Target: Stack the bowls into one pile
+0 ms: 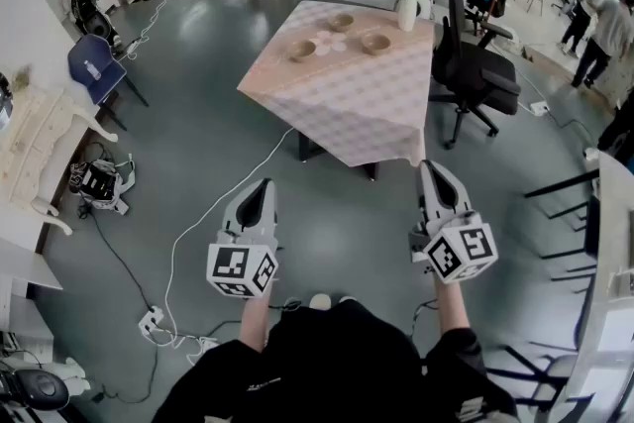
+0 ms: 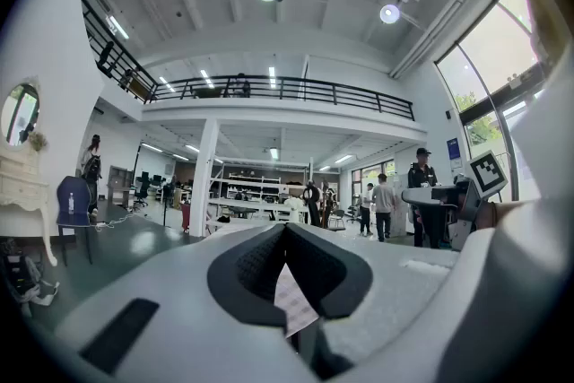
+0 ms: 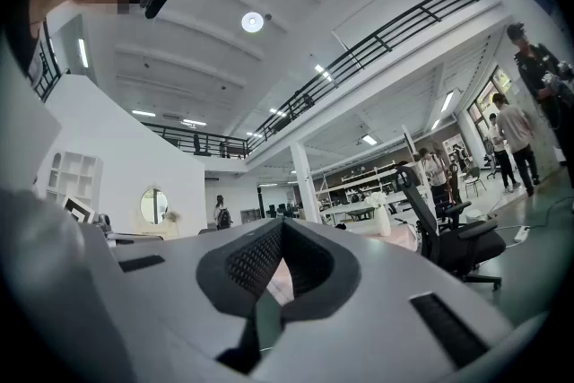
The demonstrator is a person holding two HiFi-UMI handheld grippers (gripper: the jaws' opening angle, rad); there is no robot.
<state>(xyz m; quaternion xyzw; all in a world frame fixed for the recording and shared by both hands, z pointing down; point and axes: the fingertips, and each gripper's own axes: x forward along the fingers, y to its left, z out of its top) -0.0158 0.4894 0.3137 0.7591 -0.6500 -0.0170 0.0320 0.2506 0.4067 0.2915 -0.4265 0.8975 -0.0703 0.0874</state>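
Tan bowls, small and distant on checked table, insides indistinct

Ahead I see a cloth-covered table, with a white vase of flowers at its far right corner. A black office chair stands just beside it, at right. At left I note a blue chair and a white dresser. A white cable crosses the grey floor.
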